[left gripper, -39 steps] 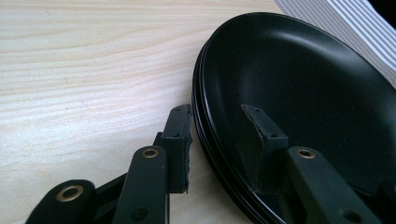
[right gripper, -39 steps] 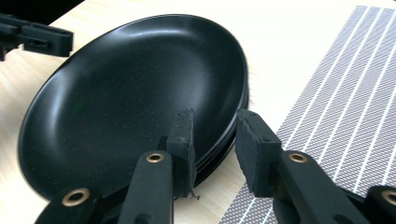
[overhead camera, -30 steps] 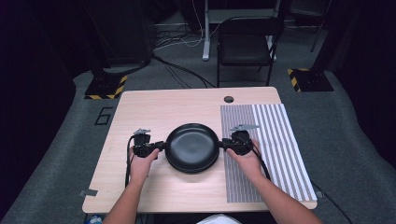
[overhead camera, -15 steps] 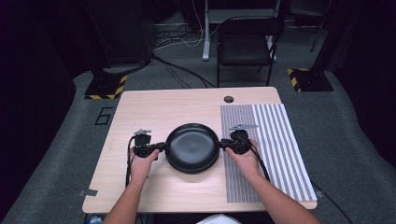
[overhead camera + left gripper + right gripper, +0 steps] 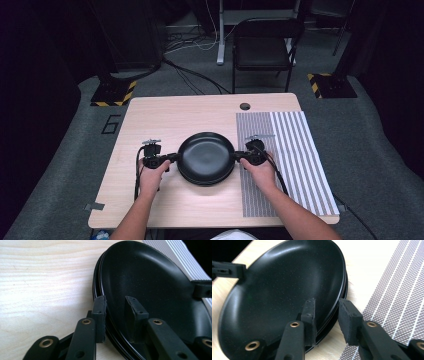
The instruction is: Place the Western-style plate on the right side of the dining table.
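Plates, a stack of glossy round black plates, sit mid-table between the left gripper and right gripper, a striped grey placemat beside them. In the left gripper view, the jaws straddle the stack's rim, slightly apart, having just reopened slightly. In the right gripper view, the jaws bracket the opposite rim, gapped and just widening.

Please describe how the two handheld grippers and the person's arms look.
Both the left gripper and the right gripper are black, with flat linked arms, brass-coloured rivets and rectangular rubber pads. Each carries a small grey plate on top and trails a black cable. The forearms are bare, without sleeves.
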### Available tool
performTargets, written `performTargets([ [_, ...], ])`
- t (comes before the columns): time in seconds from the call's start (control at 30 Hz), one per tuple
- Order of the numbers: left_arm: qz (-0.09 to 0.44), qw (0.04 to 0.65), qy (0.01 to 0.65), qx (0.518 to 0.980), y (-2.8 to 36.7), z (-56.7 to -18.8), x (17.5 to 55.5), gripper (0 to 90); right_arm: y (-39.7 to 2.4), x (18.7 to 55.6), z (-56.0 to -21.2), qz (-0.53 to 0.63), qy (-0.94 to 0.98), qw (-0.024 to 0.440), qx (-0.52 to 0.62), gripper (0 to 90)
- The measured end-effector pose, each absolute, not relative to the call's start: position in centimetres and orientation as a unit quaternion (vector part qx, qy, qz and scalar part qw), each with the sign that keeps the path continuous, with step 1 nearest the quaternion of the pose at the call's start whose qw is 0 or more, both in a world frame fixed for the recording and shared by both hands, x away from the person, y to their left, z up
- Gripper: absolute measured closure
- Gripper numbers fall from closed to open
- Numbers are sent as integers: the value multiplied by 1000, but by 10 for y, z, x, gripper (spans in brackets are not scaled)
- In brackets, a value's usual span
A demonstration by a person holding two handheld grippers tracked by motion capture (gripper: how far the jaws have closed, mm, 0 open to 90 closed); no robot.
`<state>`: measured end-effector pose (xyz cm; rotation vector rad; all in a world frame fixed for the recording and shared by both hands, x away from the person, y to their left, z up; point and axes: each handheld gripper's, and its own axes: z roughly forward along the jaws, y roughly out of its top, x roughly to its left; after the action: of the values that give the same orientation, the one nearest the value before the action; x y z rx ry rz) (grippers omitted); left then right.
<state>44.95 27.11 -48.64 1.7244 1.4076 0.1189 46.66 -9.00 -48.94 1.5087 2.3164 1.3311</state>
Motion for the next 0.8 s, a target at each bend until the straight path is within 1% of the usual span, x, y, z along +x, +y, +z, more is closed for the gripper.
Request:
performTargets([
  [0.2, 51, 436, 572, 693, 269, -486, 448, 720, -92, 469, -495, 434, 744, -8, 509, 668],
  [0.33, 57, 430, 575, 694, 268, -485, 449, 743, -90, 467, -495, 432, 747, 7, 505, 675],
  [0.37, 50, 432, 578, 691, 269, -485, 449, 752, -91, 467, -495, 432, 747, 6, 506, 676],
  [0.57, 51, 430, 581, 690, 268, -485, 449, 764, -91, 467, -495, 432, 744, 1, 509, 680],
  [0.77, 34, 446, 586, 675, 268, -488, 448, 765, -94, 467, -497, 442, 734, -13, 515, 680],
  [0.8, 37, 444, 581, 681, 267, -489, 449, 765, -94, 467, -497, 442, 734, -14, 516, 678],
])
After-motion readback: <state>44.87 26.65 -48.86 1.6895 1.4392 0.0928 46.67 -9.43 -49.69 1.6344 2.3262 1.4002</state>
